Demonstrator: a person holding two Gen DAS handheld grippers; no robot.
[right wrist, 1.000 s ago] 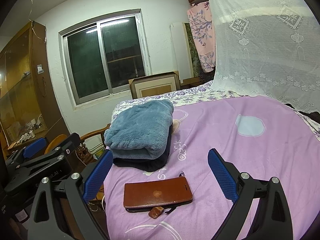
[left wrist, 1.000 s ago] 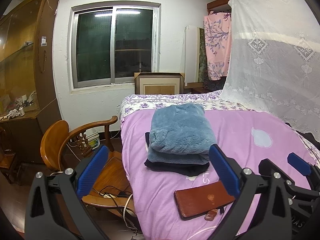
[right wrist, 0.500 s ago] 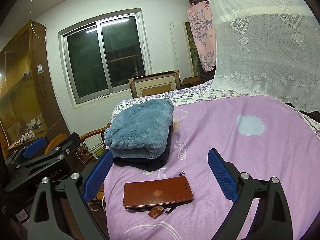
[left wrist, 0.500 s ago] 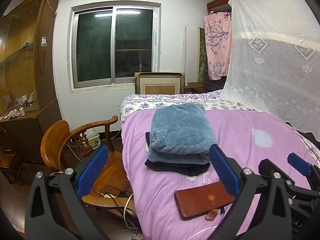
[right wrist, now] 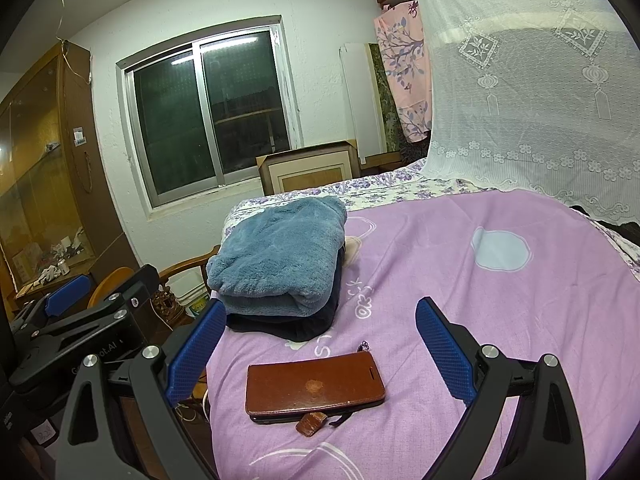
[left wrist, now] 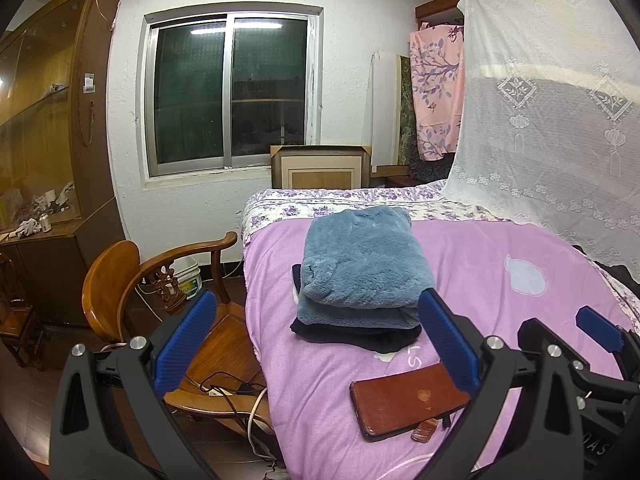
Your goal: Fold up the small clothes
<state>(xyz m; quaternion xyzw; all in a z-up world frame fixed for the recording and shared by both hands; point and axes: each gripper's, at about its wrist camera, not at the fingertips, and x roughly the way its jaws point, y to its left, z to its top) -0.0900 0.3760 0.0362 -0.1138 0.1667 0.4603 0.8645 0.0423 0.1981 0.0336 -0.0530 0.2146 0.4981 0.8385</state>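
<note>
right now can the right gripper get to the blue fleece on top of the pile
Probably yes. The right gripper is open and empty, and the blue fleece lies ahead to its left, uncovered. Only the brown phone case sits nearer, low on the purple bedspread.

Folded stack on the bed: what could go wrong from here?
The blue fleece sits on a dark garment close to the bed's left edge; a nudge could tip it toward the wooden chair. The brown phone case lies before the open right gripper and could get knocked.

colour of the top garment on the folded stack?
Dusty blue fleece garment, atop a dark one. Clearest in the right wrist view.
</note>
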